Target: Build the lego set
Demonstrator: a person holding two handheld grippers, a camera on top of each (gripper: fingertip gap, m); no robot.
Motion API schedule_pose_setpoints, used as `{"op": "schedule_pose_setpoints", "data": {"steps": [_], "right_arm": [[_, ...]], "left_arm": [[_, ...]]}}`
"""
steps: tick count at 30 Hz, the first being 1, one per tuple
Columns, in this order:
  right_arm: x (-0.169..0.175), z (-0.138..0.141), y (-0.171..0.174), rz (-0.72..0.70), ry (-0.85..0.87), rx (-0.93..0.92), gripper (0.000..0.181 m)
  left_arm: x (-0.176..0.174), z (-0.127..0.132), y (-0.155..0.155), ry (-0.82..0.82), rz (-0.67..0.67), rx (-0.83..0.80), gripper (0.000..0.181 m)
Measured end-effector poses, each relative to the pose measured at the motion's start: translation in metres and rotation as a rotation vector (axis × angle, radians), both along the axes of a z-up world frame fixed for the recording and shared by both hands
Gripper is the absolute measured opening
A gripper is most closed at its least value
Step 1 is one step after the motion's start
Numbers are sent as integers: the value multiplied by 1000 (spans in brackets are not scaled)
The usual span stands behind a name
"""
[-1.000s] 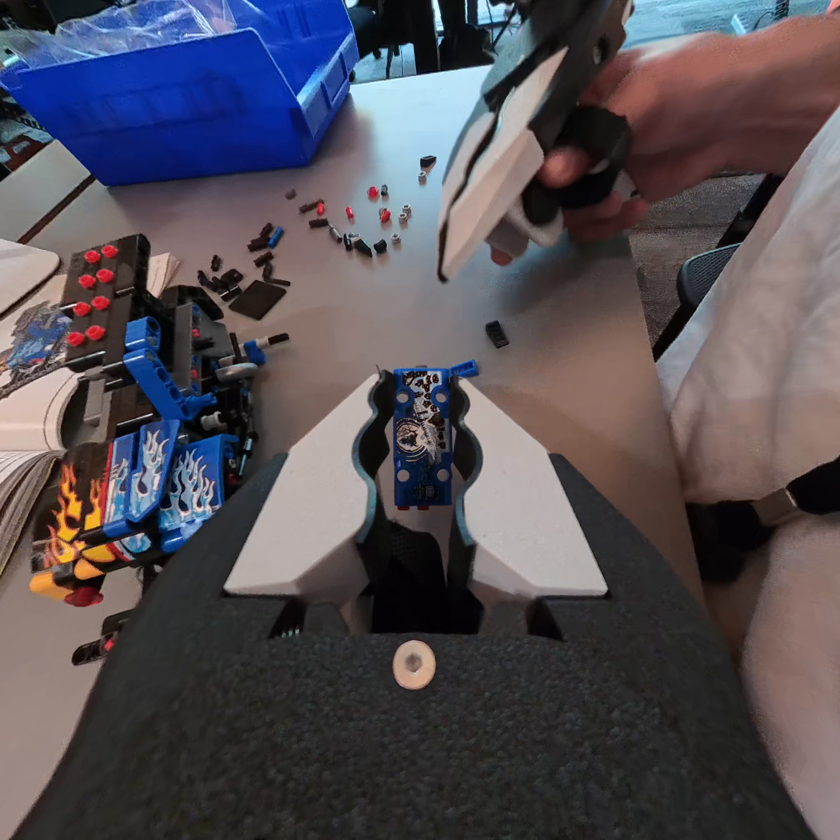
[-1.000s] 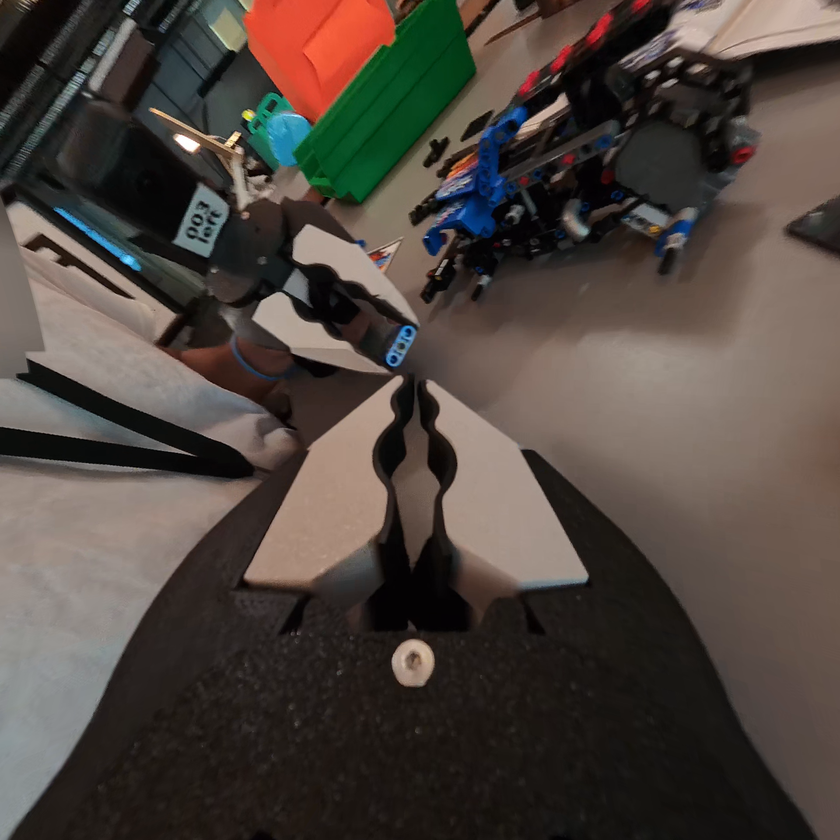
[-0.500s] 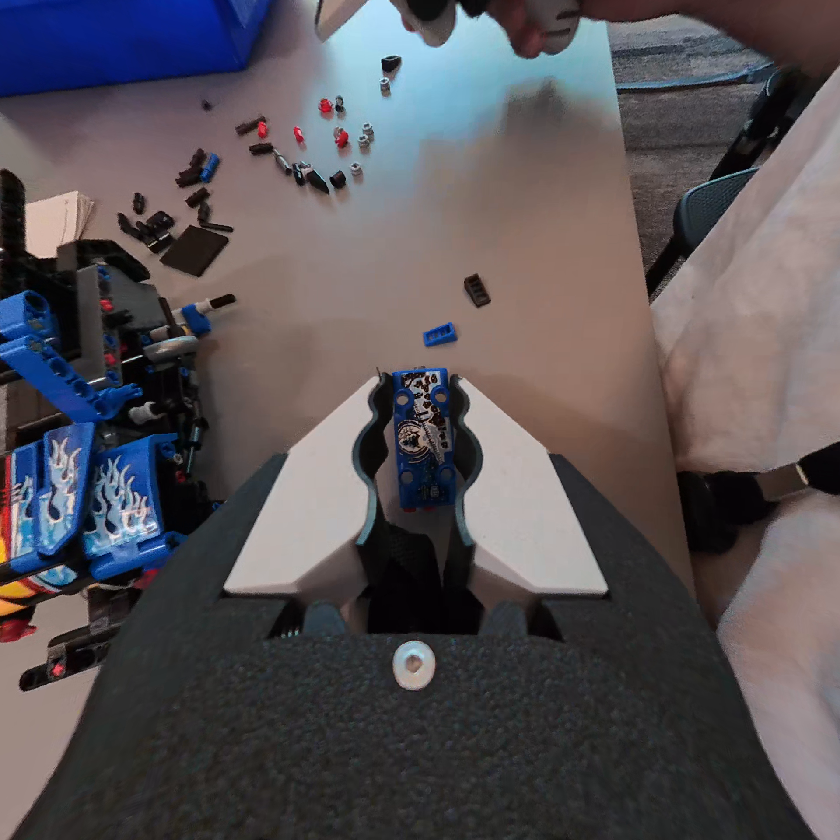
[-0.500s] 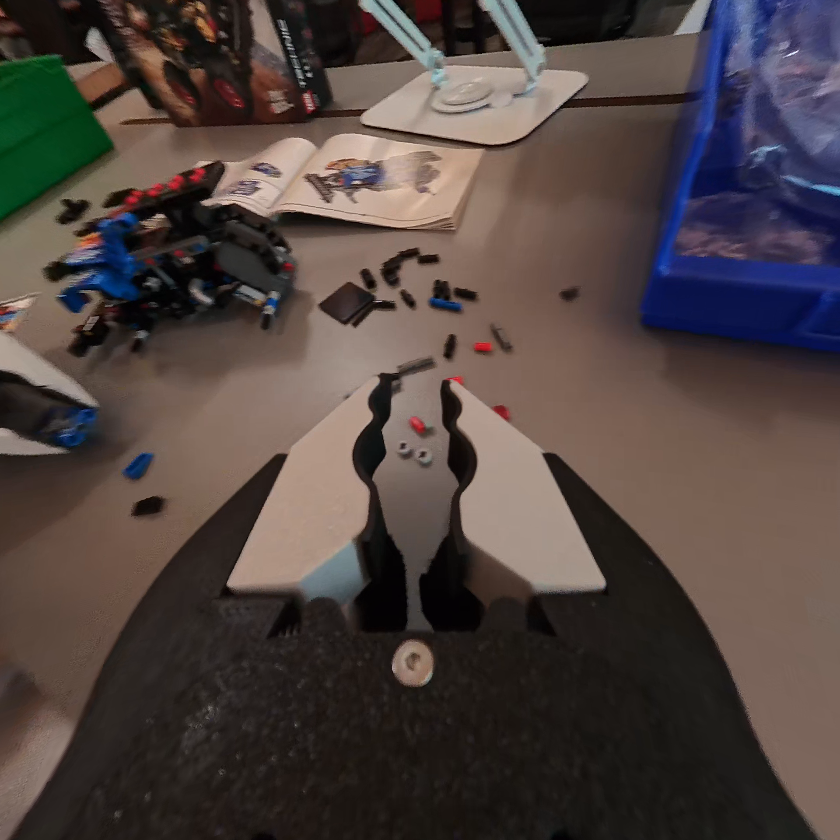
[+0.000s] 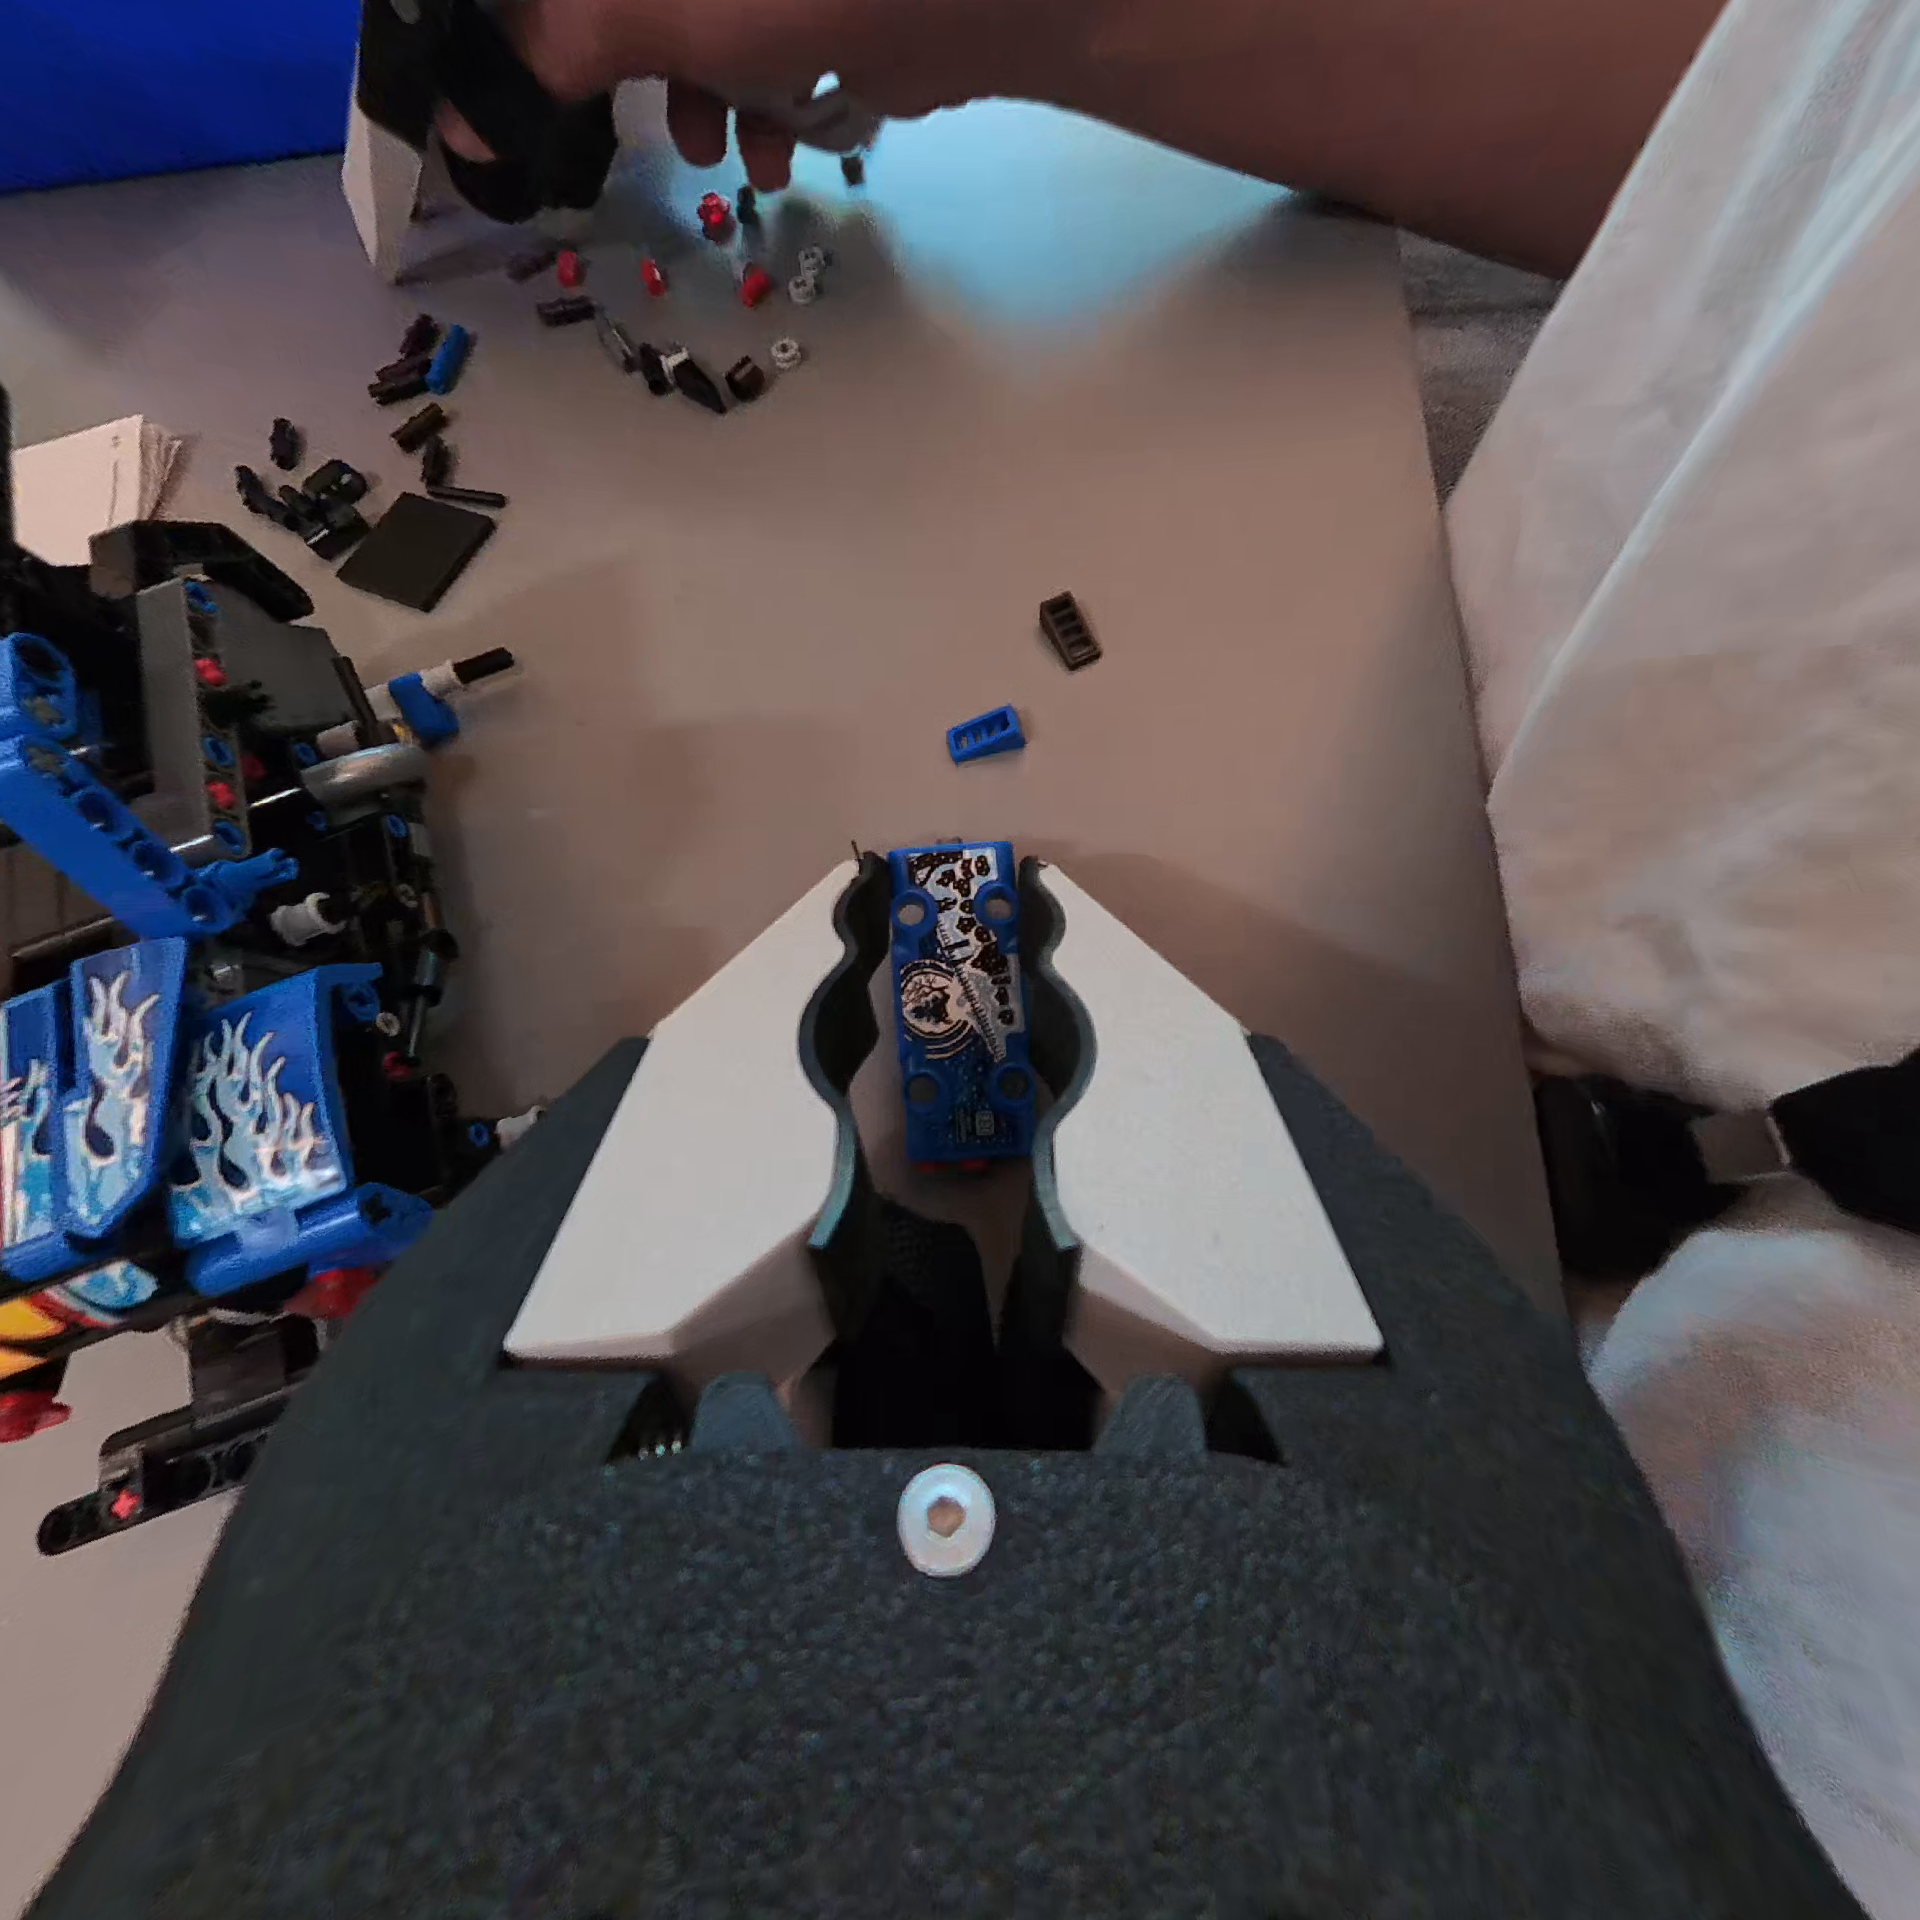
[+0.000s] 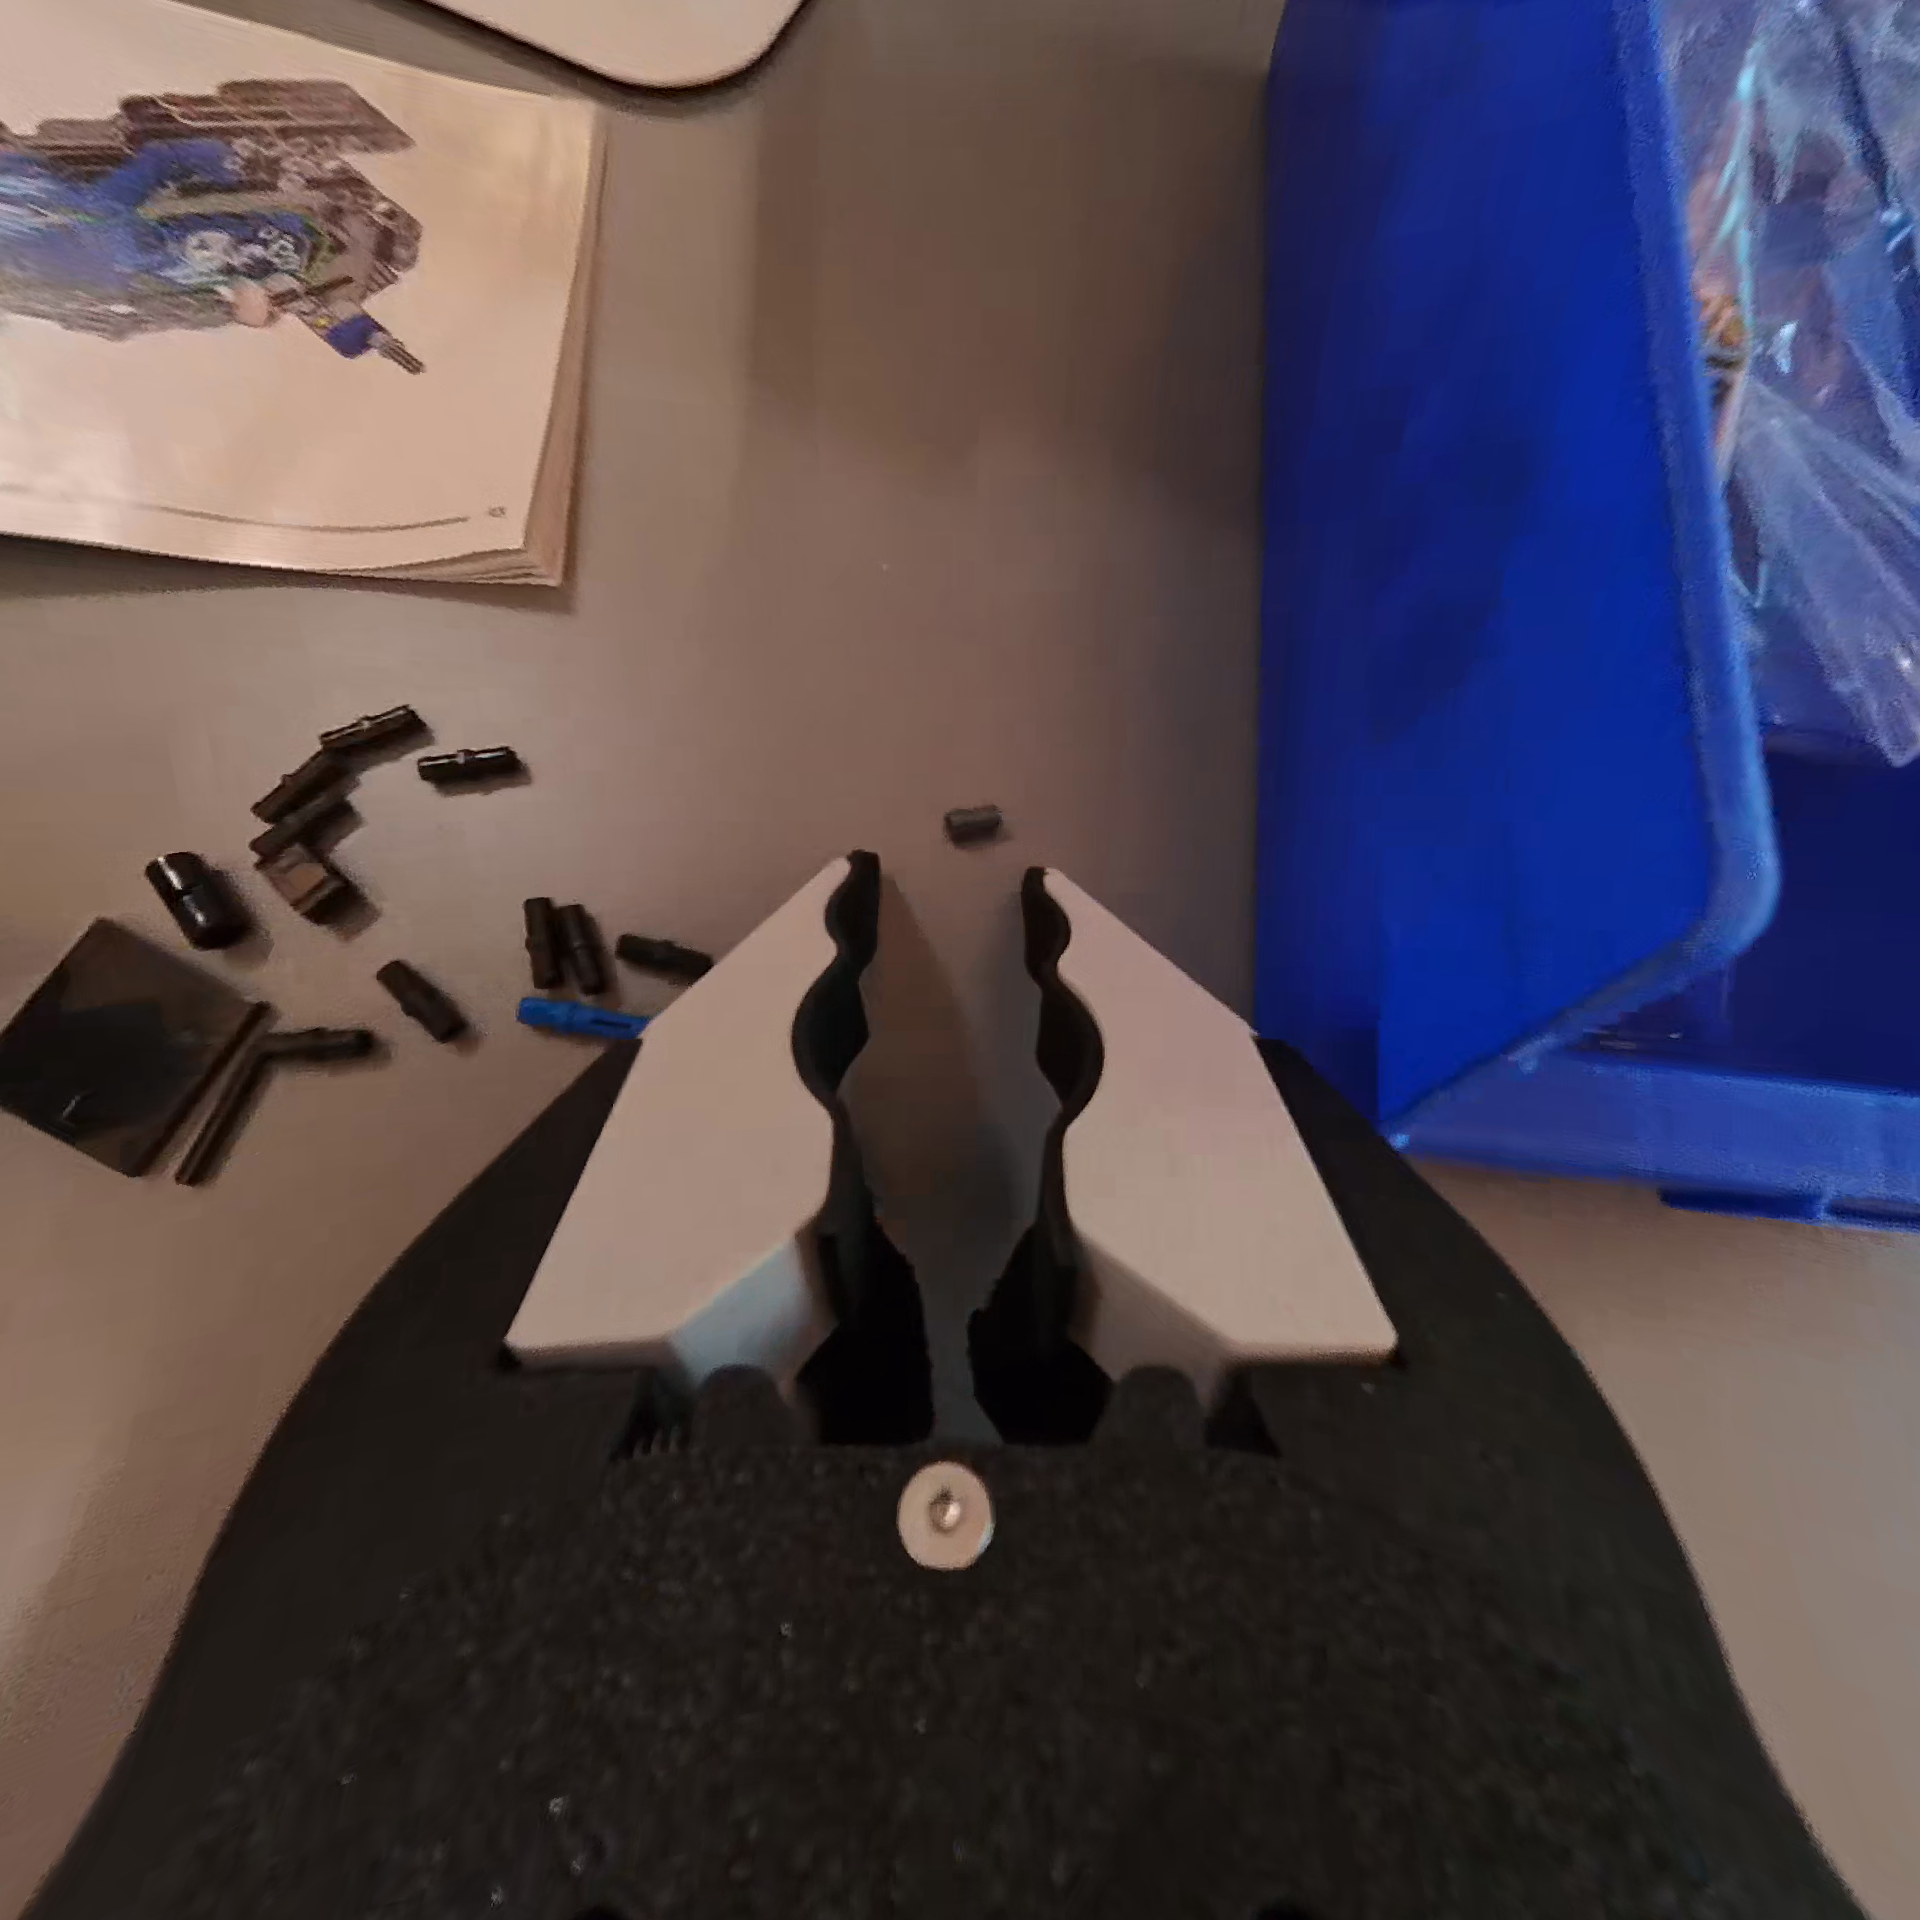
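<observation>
My left gripper [image 5: 948, 868] is shut on a blue printed lego panel [image 5: 958, 1003], held above the grey table. The half-built blue and black lego vehicle [image 5: 177, 935] with flame panels lies to its left. A small blue grille piece [image 5: 985, 736] and a black grille piece [image 5: 1069, 630] lie just ahead. My right gripper [image 6: 948, 871] is open and empty, low over the table among loose black pins [image 6: 468, 764] and a blue pin [image 6: 577, 1013]. A small black piece [image 6: 972, 823] lies just beyond its tips. The right gripper also shows far off in the left wrist view [image 5: 457, 125], over the loose red and black parts [image 5: 686, 301].
A blue bin [image 6: 1507, 582] with plastic bags stands close on the right of my right gripper. The open instruction booklet [image 6: 281, 312] lies at the far left. A flat black tile [image 6: 114, 1044] lies at the left. A person's white clothing [image 5: 1714, 623] borders the table's right edge. Left tips to right tips: about 30 cm. From my left tips it is roughly 4 cm to the small blue grille piece [image 5: 985, 736]; from my right, 30 cm. To reach the blue pin [image 6: 577, 1013] in a straight line is about 6 cm for my right fingers, about 25 cm for my left. It turns up in the left wrist view [image 5: 436, 356] as well.
My right gripper swung from facing the left gripper to the far parts pile, dropped close beside the blue bin, and opened. The left gripper stayed shut on the blue panel and shifted slightly.
</observation>
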State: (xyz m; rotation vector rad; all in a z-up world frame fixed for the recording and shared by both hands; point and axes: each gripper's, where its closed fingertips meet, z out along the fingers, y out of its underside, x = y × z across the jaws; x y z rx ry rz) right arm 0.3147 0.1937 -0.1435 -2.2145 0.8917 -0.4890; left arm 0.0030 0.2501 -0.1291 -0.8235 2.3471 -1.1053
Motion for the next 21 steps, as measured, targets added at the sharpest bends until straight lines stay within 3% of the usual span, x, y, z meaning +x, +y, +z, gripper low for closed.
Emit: {"op": "schedule_pose_setpoints", "data": {"steps": [8, 12, 21], "right_arm": [[12, -1, 17, -12, 11, 25, 25], [15, -1, 16, -9, -6, 0, 12], [-2, -1, 17, 85, -27, -30, 9]], "left_arm": [[0, 9, 1, -7, -21, -59, 23], [-1, 6, 2, 2, -23, -53, 23], [6, 1, 9, 20, 13, -28, 23]]}}
